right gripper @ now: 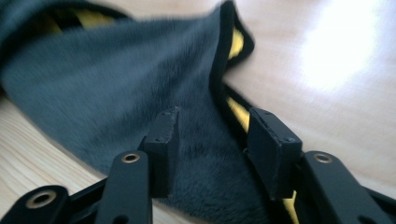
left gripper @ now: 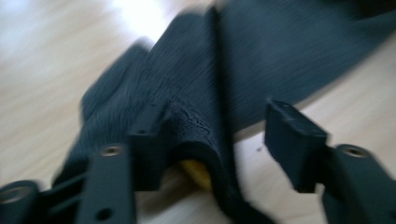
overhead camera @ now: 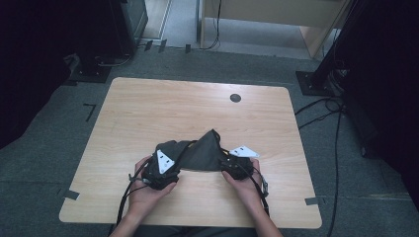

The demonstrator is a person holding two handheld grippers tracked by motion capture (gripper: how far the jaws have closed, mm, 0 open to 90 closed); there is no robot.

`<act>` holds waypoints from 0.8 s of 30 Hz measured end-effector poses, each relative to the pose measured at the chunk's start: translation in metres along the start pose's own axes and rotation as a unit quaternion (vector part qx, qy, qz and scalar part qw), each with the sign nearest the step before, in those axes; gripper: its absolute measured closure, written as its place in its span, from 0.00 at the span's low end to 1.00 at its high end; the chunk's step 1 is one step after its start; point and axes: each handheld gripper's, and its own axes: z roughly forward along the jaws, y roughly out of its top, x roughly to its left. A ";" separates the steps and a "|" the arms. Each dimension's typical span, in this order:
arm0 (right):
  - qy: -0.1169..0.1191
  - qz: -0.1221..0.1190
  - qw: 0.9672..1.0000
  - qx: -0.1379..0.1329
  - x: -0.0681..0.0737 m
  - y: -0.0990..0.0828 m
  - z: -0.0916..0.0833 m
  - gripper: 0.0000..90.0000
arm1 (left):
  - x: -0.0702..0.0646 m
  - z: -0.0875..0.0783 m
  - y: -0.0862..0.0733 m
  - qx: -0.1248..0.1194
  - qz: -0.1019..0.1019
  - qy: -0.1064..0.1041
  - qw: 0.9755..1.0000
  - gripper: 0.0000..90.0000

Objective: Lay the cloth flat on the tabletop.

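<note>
A pale wooden table [overhead camera: 148, 113] is taking up most of the high view, sitting on grey carpet, with a small dark round cap [overhead camera: 235, 98] set into its far side. Lying on the near half of the table, between the two hands, is a dark grey cloth [overhead camera: 200, 153], bunched so that it is rising to a peak in the middle; it is showing a black hem and a yellow underside (seen best in the gripper views) [right gripper: 116, 84].

The left gripper [overhead camera: 163, 173] is sitting at the cloth's left end, gripped by the person's left hand [overhead camera: 148, 190]. In the left gripper view [left gripper: 219, 140] its jaws are standing apart: a fold of the cloth [left gripper: 196, 93] is lying against the left pad while the right pad is hanging clear over bare wood, so nothing is being pinched.

The right gripper [overhead camera: 236, 165] is sitting at the cloth's right end, in the right hand [overhead camera: 244, 185]. In its own view [right gripper: 212, 135] the jaws are also standing apart, straddling the hemmed edge of the cloth without pressing on it
</note>
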 end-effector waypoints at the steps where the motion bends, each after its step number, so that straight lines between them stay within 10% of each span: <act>1: 0.003 -0.001 1.000 0.002 0.001 -0.002 0.003 0.72 | 0.004 0.005 -0.004 0.008 0.004 0.009 1.000 0.44; 5: -0.009 -0.004 1.000 0.003 0.000 -0.002 0.002 0.97 | 0.012 0.005 -0.007 -0.003 0.008 0.021 1.000 0.73; 11: -0.026 -0.001 1.000 0.002 -0.008 -0.001 0.000 1.00 | 0.050 -0.009 -0.009 -0.035 -0.077 -0.021 0.996 0.87; 17: -0.073 0.027 0.997 -0.005 -0.032 0.000 -0.008 1.00 | 0.078 -0.022 -0.011 -0.057 -0.138 -0.062 0.987 0.87; 18: -0.084 0.039 0.996 -0.012 -0.038 0.000 -0.013 1.00 | 0.085 -0.020 -0.011 -0.050 -0.155 -0.104 0.981 0.87; 24: 0.015 0.019 0.999 -0.039 0.000 0.016 -0.012 0.69 | 0.087 -0.012 -0.015 -0.041 -0.171 -0.111 0.978 0.86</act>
